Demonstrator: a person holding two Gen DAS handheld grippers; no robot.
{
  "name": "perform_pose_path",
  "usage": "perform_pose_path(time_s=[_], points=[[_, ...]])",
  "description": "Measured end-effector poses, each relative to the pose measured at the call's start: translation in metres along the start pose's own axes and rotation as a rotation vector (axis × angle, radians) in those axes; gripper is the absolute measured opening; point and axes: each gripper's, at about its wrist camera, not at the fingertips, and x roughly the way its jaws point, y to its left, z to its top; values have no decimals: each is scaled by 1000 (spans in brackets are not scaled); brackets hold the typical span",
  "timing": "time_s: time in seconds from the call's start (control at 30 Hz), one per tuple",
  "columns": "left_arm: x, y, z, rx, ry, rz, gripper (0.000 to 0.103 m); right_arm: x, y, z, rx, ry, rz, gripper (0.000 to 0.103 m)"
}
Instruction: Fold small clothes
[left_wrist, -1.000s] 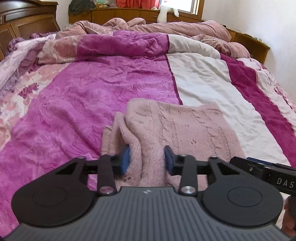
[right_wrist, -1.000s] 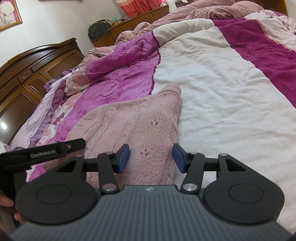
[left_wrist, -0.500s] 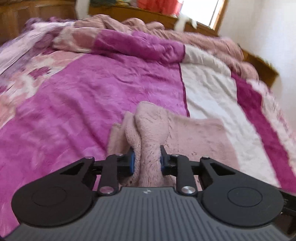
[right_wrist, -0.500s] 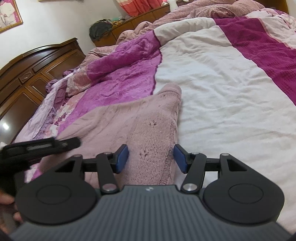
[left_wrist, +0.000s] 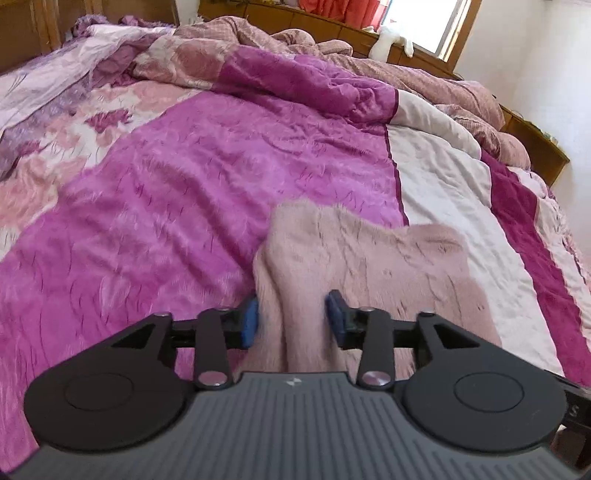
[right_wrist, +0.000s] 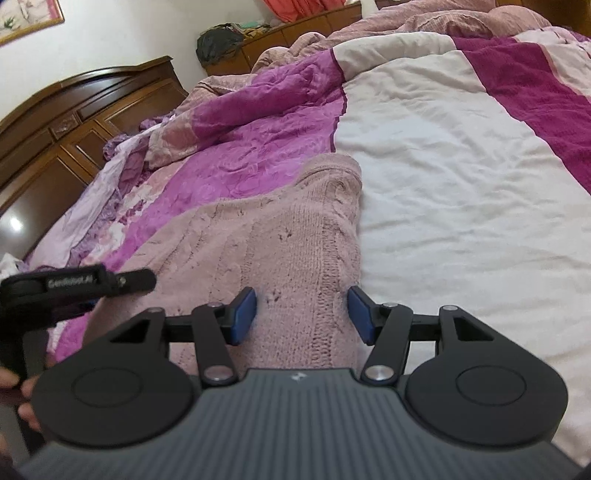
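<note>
A dusty-pink knit sweater (left_wrist: 369, 258) lies flat on the bed, its left edge bunched into a raised fold. My left gripper (left_wrist: 293, 321) straddles that fold; its jaws are opening and the blue pads stand just off the knit on either side. In the right wrist view the same sweater (right_wrist: 258, 229) runs away from me. My right gripper (right_wrist: 303, 314) hovers open over its near right edge, with knit under the gap and neither pad pressing. The left gripper (right_wrist: 74, 284) shows at the left, held by a hand (right_wrist: 22, 387).
The bedspread has a magenta band (left_wrist: 184, 184) and a white band (right_wrist: 443, 184). A rumpled quilt (left_wrist: 295, 74) is heaped at the far end. Dark wooden furniture (right_wrist: 74, 122) stands to the left and a window (left_wrist: 424, 22) is at the back.
The left gripper pinched the sweater's left fold, carried it a little sideways while rolling, and has now spread its jaws off it. The right gripper stayed put and open.
</note>
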Motion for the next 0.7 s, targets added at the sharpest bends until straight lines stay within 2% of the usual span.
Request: perform_pose_path(time_s=[0.07,0.2,0.3,0.37,0.4,0.43,0.5,0.7], points=[[13,-2,13,13,21,-19,56,4,-5,9,13,-1,4,58],[47,-1,30,-40,69,-28,55,20,-11,29,23,-16,-6,58],[57,-12,33,30,10,54,34,42,-18,36,50,12,-2,58],[66,-18,28,57,-9,114,34,58,-20,34,77,43,10,58],[70,-19,25,66,-15,133,34,64,-19,31,67,45,-2,66],[73,-20,21,81,-27,146,35,69,-17,28,61,51,-8,69],[76,-19,17,105,-46,154,36,73,-21,22,106,49,15,69],[64,0,27,20,7,99,54,60,-23,26,109,63,35,70]])
